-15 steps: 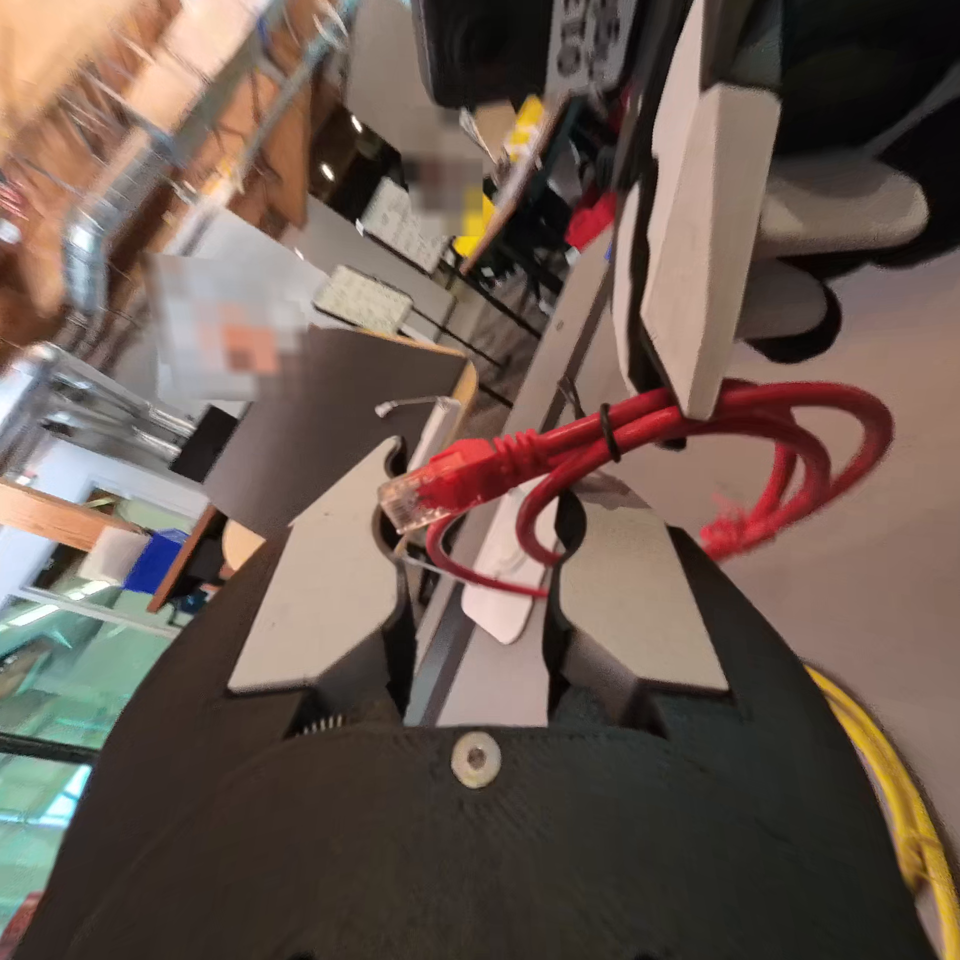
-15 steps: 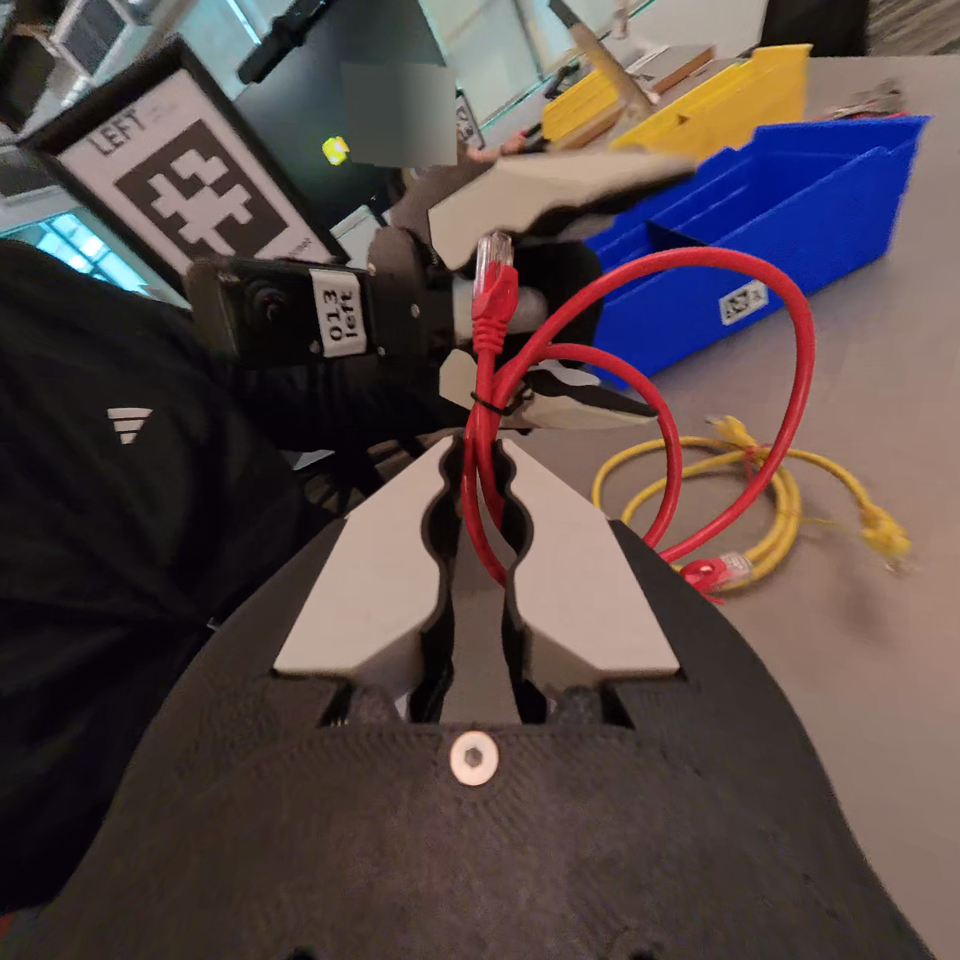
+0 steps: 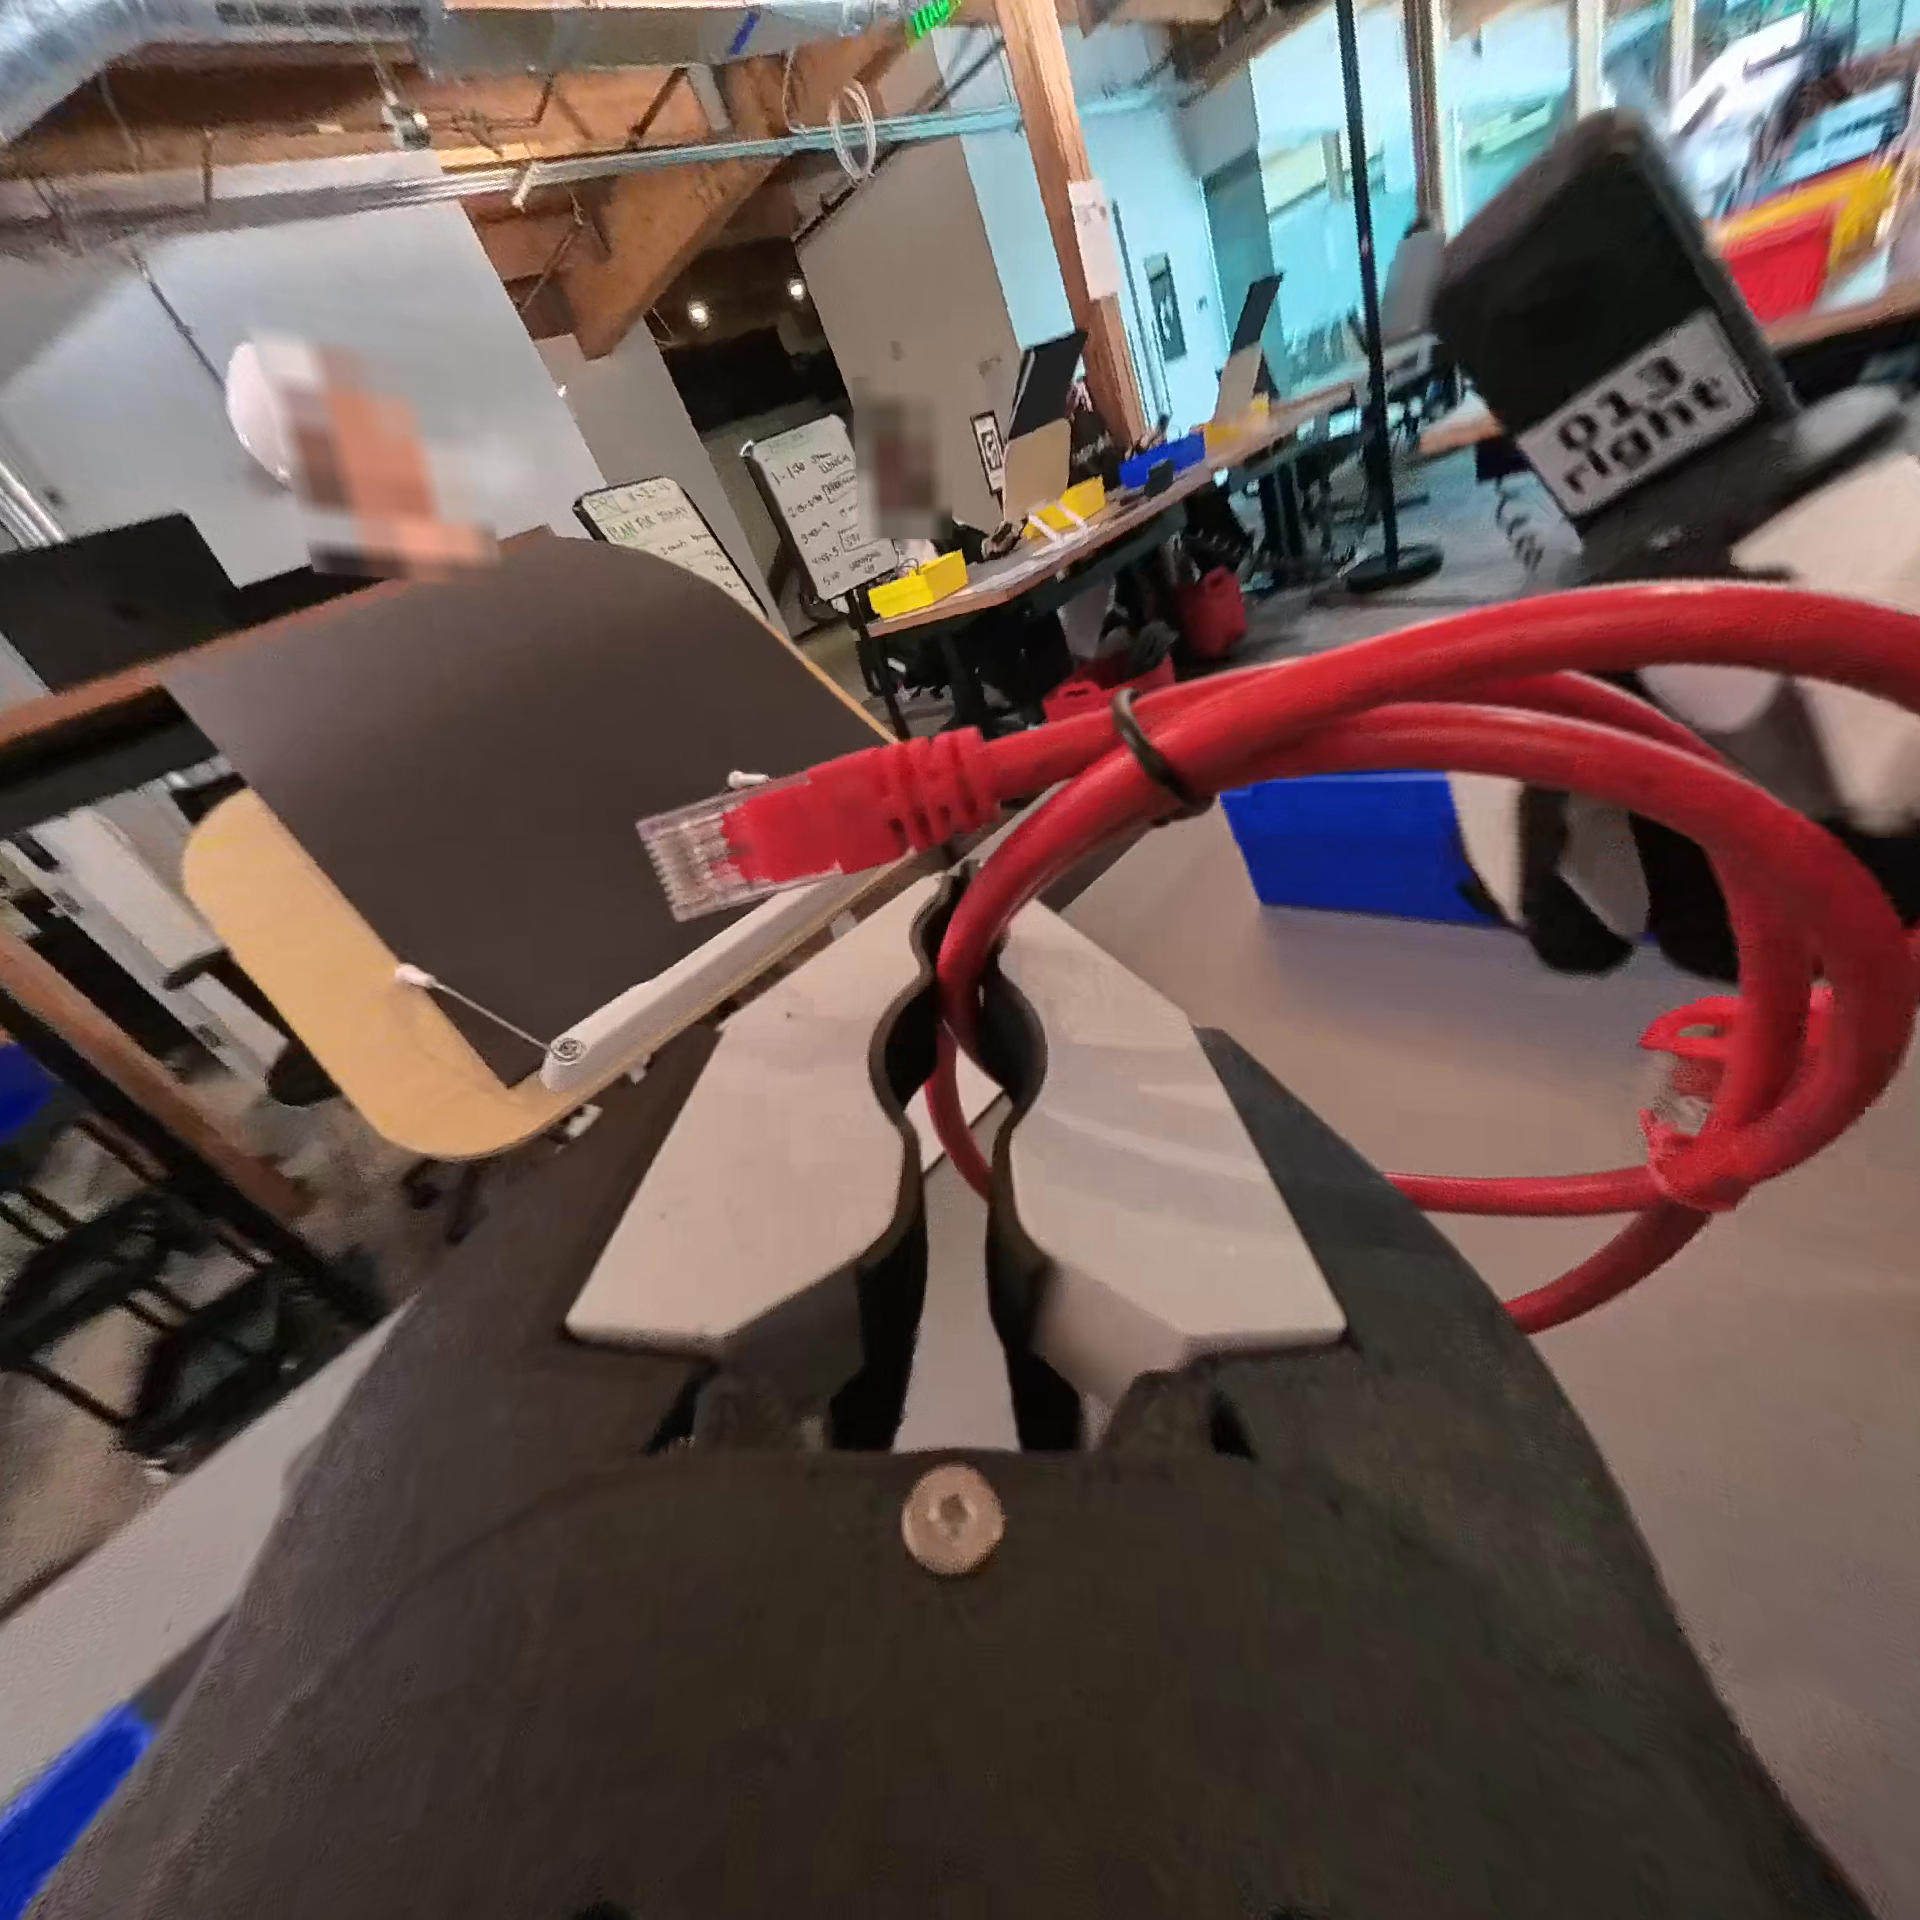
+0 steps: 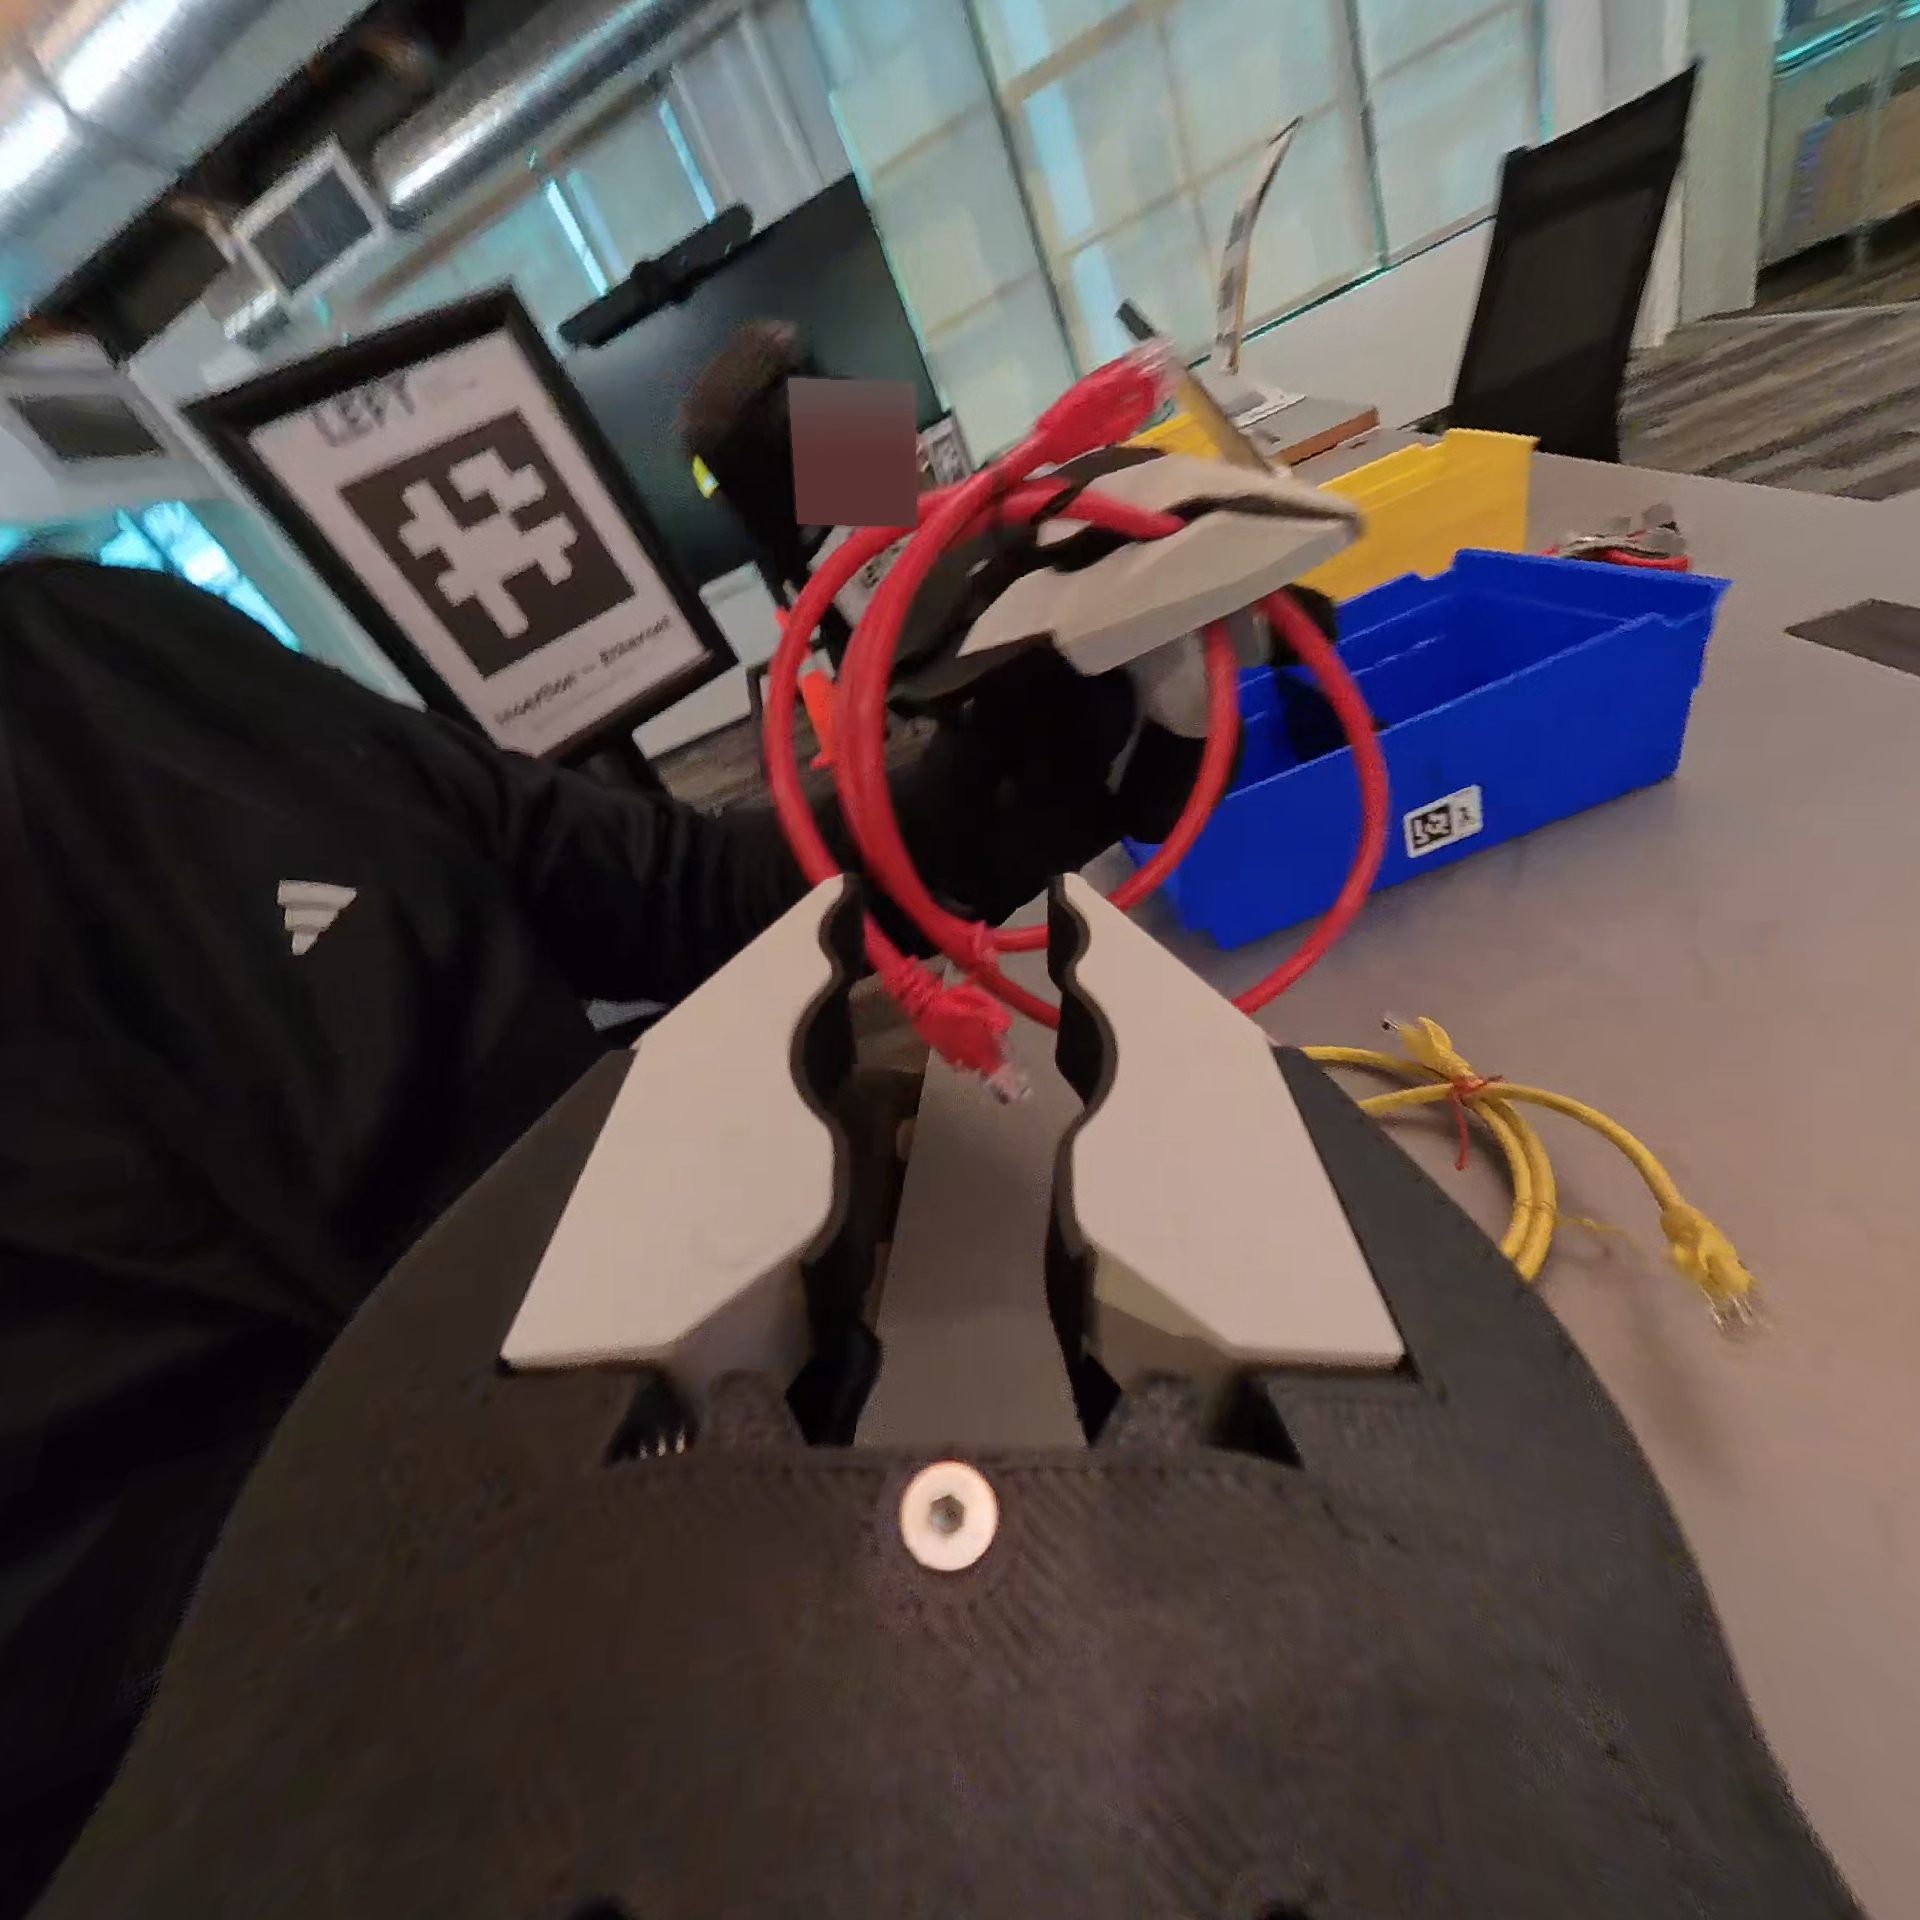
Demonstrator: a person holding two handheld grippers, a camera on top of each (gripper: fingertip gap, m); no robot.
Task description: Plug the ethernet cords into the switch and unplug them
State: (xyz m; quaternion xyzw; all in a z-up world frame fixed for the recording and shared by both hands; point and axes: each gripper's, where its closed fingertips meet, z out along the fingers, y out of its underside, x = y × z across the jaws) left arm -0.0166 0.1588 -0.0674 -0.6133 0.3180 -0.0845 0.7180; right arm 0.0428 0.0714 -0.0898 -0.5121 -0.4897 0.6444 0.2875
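Observation:
A coiled red ethernet cord [image 3: 1403,717] is tied with a black band. My left gripper [image 3: 961,904] is shut on one strand of its loop. One clear-tipped plug [image 3: 769,842] sticks out left above the fingers; the other plug [image 3: 1688,1081] hangs at the right. In the right wrist view my right gripper [image 4: 951,914] is open and empty. The left gripper [image 4: 1299,525] holds the red cord [image 4: 800,665] up ahead of it, and the cord's lower plug [image 4: 961,1029] dangles between the right fingers without touching them. No switch is in view.
A yellow ethernet cord [image 4: 1527,1143] lies coiled on the grey table [image 4: 1714,1039] at the right. A blue bin [image 4: 1507,707] and a yellow bin [image 4: 1423,499] stand behind it. A person in a black sleeve [image 4: 312,935] is at the left. The grippers' ends are close to 11 cm from one another.
The red cord passed from my right gripper to my left. The right gripper opened and let go; the left gripper closed on the loop and swung round to level.

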